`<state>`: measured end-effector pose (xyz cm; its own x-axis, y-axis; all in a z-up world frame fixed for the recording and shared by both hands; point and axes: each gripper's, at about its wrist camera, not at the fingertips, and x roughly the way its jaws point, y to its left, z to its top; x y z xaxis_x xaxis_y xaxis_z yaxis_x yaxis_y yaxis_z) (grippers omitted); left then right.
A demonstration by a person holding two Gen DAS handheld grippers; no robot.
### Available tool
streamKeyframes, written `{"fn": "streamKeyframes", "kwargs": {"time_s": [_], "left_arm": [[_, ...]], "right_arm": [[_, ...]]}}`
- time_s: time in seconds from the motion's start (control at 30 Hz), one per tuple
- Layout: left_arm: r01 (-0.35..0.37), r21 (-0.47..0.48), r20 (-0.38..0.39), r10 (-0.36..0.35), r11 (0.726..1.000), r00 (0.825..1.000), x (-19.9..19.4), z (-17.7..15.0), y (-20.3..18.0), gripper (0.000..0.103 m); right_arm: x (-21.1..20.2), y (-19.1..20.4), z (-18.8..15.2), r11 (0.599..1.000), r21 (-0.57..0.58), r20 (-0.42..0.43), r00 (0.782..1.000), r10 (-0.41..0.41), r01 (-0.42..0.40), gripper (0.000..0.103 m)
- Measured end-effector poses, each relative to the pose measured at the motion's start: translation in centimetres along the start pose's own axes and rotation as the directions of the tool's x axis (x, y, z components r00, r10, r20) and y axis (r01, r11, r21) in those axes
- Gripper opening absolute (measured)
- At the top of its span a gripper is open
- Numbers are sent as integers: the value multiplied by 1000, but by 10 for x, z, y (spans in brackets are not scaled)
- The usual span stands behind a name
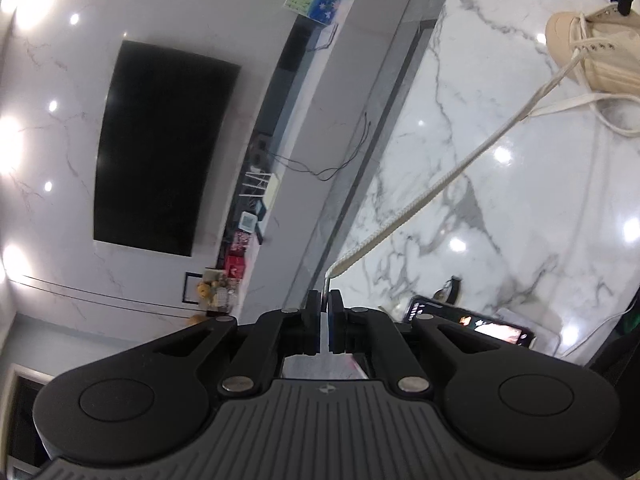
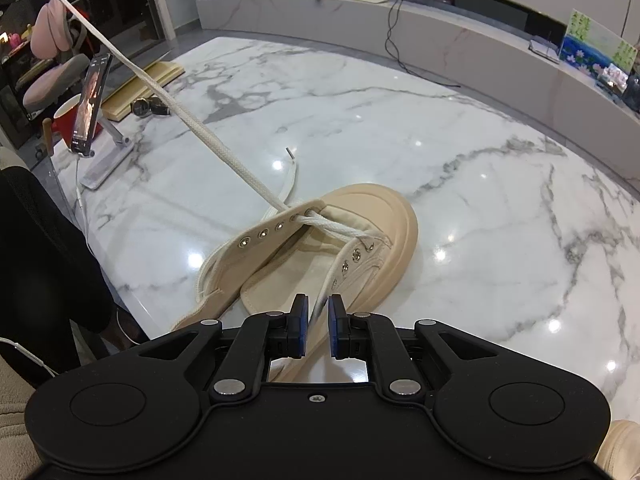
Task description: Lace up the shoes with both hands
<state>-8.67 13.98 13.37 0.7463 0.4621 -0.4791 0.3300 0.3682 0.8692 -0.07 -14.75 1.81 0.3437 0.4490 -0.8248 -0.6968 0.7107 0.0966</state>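
We see the left gripper (image 1: 325, 312) clamped on the lace tip, the lace (image 2: 208, 136) taut toward the shoe (image 2: 320, 248). Just ahead of the narrowed right gripper (image 2: 319, 316) lies the other lace strand, seemingly pinched.

Beige canvas shoe (image 2: 320, 248) with a chunky rubber toe cap sits on its sole on the white marble table (image 2: 480, 200), toe pointing away, tongue flopped open. Only the front eyelets are laced, one crossover so far. One end of the cream lace (image 2: 192, 120) is pulled taut, up and off to the left. The other end runs back from the right eyelet row.
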Motion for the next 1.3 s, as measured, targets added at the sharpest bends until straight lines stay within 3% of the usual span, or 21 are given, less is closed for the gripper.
{"fn": "streamKeyframes", "kwargs": {"time_s": [0.23,0.6,0.8,1.13,1.2,1.3], "left_arm": [[93,64,45,-96,994,994,17,23,-35,2],[278,135,57,-287,951,956,75,56,-105,2],[375,132,73,-387,917,919,104,73,-134,2],[509,27,92,-509,860,856,157,91,-161,2],[537,-19,104,-533,843,840,162,92,-157,3],[602,-149,146,-584,785,798,168,98,-145,4]], "right_arm": [[-5,0,-1,1000,16,20,1000,4,-4,10],[-17,-1,0,996,83,90,995,31,-39,10],[-8,0,-1,992,107,88,995,53,-63,10],[2,-7,5,986,141,87,994,73,-84,10],[4,-10,5,984,154,87,993,76,-89,10],[8,-12,6,982,167,89,993,75,-89,10]]}}
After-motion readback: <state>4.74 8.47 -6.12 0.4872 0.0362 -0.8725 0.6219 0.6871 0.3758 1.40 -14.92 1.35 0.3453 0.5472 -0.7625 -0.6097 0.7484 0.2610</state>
